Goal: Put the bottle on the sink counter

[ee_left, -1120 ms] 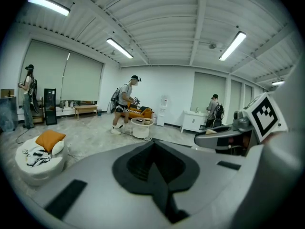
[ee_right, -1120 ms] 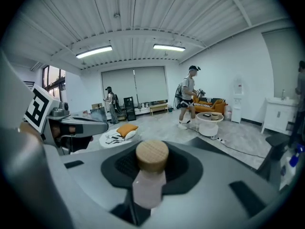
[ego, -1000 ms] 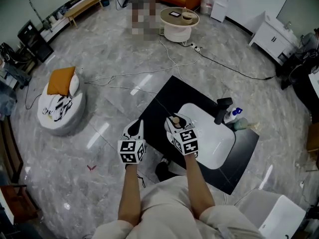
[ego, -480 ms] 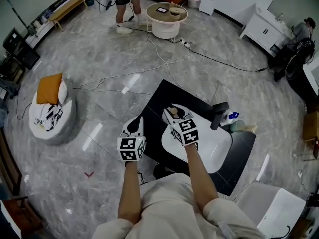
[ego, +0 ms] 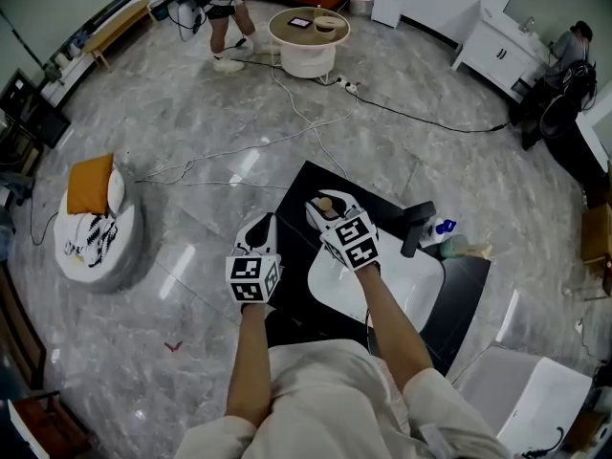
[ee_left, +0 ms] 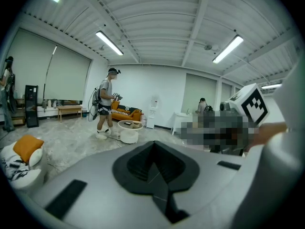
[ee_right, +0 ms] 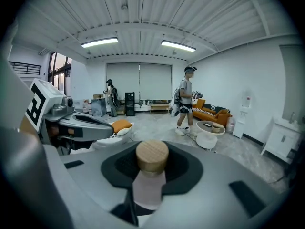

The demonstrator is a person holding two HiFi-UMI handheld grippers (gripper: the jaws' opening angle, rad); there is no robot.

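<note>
**We've got the bottle up over the sink counter, in the right gripper.**

Head view: our right gripper [ego: 328,210] hangs over the near-left corner of the sink counter [ego: 459,304]. It holds the bottle [ego: 325,204] upright, ready, we reckon, to go down on its base. The left gripper [ego: 258,229] waits beside it at the counter's edge. Left gripper view: jaws pressed together, nothing between them, so that one stays clear. Right gripper view: jaws partly apart, clamped on the bottle's pale body below the wooden cap [ee_right: 152,155].

Left gripper [ego: 260,229], right gripper [ego: 323,210]: white, checkered cubes [ego: 253,277]; cream clothes [ego: 325,400].
</note>
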